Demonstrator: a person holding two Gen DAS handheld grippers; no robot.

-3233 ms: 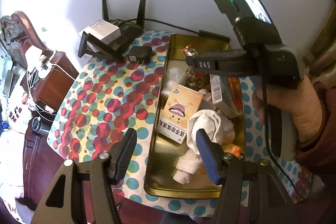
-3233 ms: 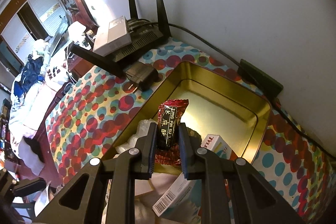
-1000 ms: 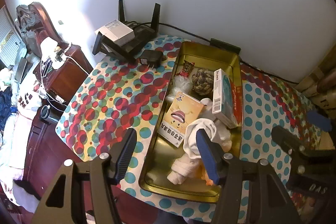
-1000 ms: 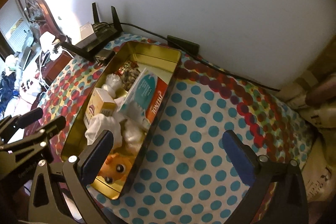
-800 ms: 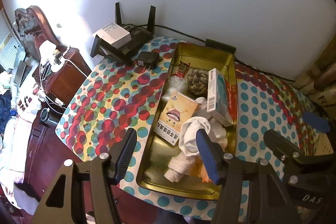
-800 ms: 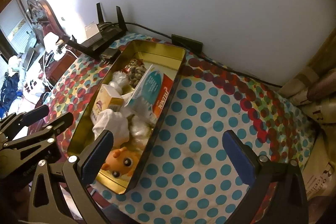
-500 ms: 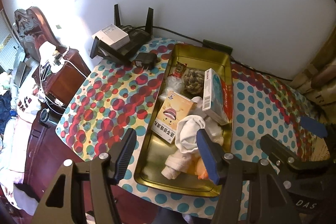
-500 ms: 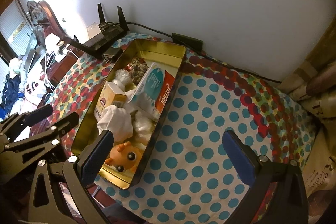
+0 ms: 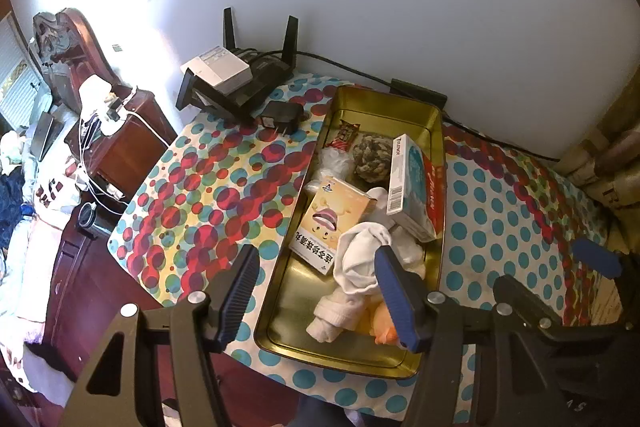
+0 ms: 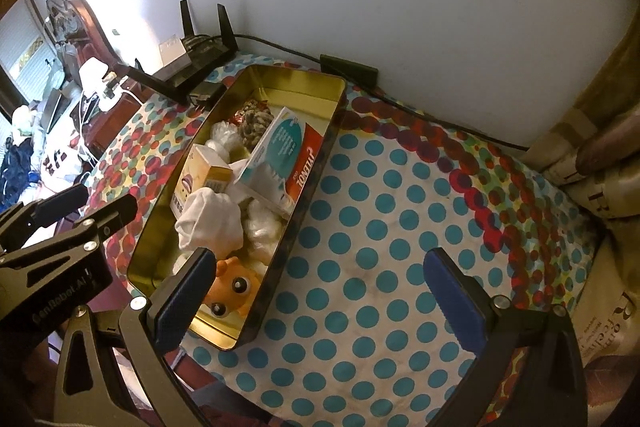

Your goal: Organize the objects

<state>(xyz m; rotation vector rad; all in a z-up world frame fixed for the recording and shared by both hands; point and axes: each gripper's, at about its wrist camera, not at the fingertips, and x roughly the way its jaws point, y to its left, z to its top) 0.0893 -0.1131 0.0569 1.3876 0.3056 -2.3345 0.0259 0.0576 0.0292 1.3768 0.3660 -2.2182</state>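
The left gripper (image 9: 320,291) hangs above the near left part of the table with its jaws spread apart, holding and touching nothing. One finger shows over the dotted tablecloth (image 9: 208,203), the other over the near end of the gold tin (image 9: 434,115). The tin lies lengthwise on the cloth. Inside it, from the far end to the near: a red snack packet (image 9: 344,135), a knotted rope ball (image 9: 374,159), a yellow box (image 9: 333,225), a Tylenol box (image 9: 414,187) propped against the right wall, a white sock (image 9: 360,267) and an orange doll (image 10: 230,289). The right gripper (image 10: 320,297) is opened wide above the blue-dotted cloth right of the tin, empty and touching nothing. A router (image 9: 248,79) stands by the wall.
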